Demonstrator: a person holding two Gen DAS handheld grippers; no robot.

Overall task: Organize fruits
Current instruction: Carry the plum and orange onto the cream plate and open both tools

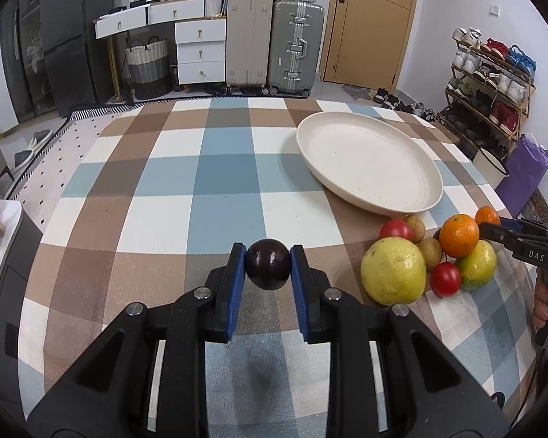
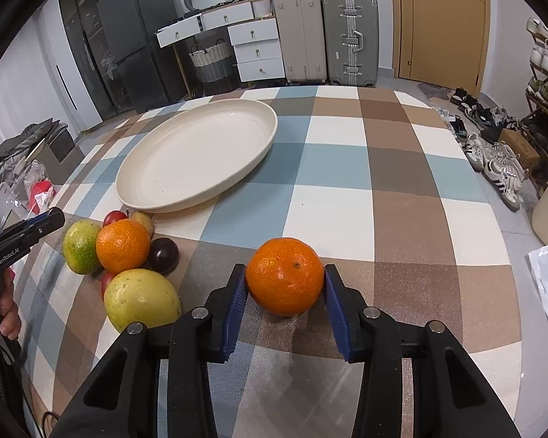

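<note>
Two grippers are at work, and each one has a fruit between its blue pads. In the left wrist view, the left gripper [image 1: 267, 263] is closed on a dark purple plum [image 1: 267, 263] at the lower centre of the frame; both pads press on its sides, and the plum seems lifted a little above the checkered tablecloth [image 1: 164, 189]. In the right wrist view, the right gripper [image 2: 285, 284] has a mandarin [image 2: 284, 276] between its pads, also at the lower centre. The left pad touches the peel, while on the right side I cannot tell if there is a small gap. The mandarin rests on the cloth.

To the right of the plum in the left view lies the pile of other fruits: a large yellow-green guava [image 1: 393, 271], a small tomato [image 1: 445, 279] just beside it, a second orange mandarin [image 1: 459, 235] on top, a green-orange citrus [image 1: 476, 265] under it, another tomato [image 1: 396, 229] behind, and some small brown fruits [image 1: 430, 252] in the middle. One more dark plum [image 2: 163, 255] shows in the right view, next to the pile.

Beyond the pile, toward the upper right of the left view, stands a cream oval plate [image 1: 369, 160] with nothing on it. Suitcases [image 1: 296, 47] and a wooden door [image 1: 372, 18] fill the top of the frame.
</note>
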